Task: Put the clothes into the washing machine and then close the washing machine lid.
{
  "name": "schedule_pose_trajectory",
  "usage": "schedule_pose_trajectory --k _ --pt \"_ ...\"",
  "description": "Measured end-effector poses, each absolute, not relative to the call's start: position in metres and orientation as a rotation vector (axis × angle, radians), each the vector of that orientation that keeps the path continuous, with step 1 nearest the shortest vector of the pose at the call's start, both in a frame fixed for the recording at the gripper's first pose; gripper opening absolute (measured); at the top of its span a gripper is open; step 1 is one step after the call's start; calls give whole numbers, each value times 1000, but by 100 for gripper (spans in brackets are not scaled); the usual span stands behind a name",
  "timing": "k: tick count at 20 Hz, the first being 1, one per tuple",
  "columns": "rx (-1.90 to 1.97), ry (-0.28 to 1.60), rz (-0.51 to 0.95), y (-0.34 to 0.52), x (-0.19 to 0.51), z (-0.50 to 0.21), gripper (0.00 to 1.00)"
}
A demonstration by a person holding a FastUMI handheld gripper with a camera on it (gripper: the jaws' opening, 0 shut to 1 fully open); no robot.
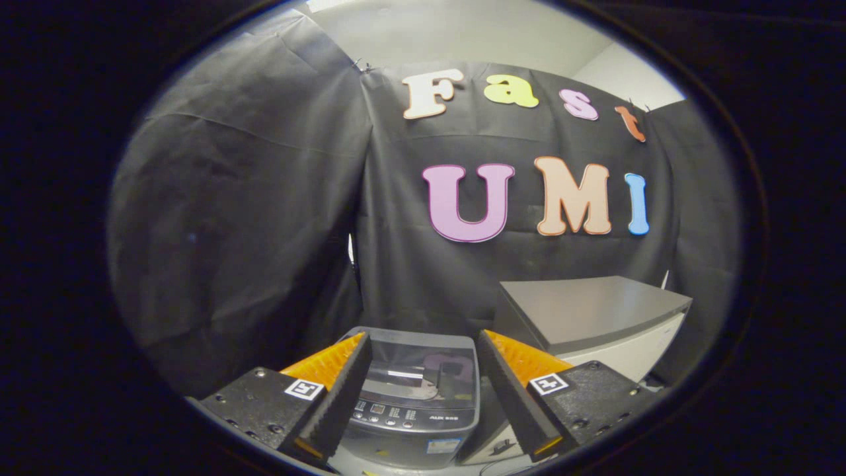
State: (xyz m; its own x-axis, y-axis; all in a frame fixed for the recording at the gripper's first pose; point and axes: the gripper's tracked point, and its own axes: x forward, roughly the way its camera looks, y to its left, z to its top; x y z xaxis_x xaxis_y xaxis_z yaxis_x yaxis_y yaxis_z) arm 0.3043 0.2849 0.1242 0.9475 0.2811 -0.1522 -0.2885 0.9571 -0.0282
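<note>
Black cloth hangs as the booth's wall, creased, folding into a corner on the left; above it shows a pale ceiling. The gripper is held wide apart with nothing between its black-and-orange fingers, each base carrying a small square marker. Seen through the gap, just ahead and below, stands the washing machine, grey, its glossy dark lid down, a button panel along its near edge; the small brand print there is too small to read. Just beside it on the right stands a white cabinet with a grey top, against the cloth.
</note>
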Motion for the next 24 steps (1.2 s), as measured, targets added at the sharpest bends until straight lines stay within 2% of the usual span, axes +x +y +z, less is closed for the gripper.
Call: schedule_pose_trajectory --k 6,13,19,24 --pt "-120 111 234 236 264 137 98" --pt "-91 17 267 206 214 169 97" --pt "58 -90 160 135 168 209 97" --pt "94 -27 93 91 154 195 96"
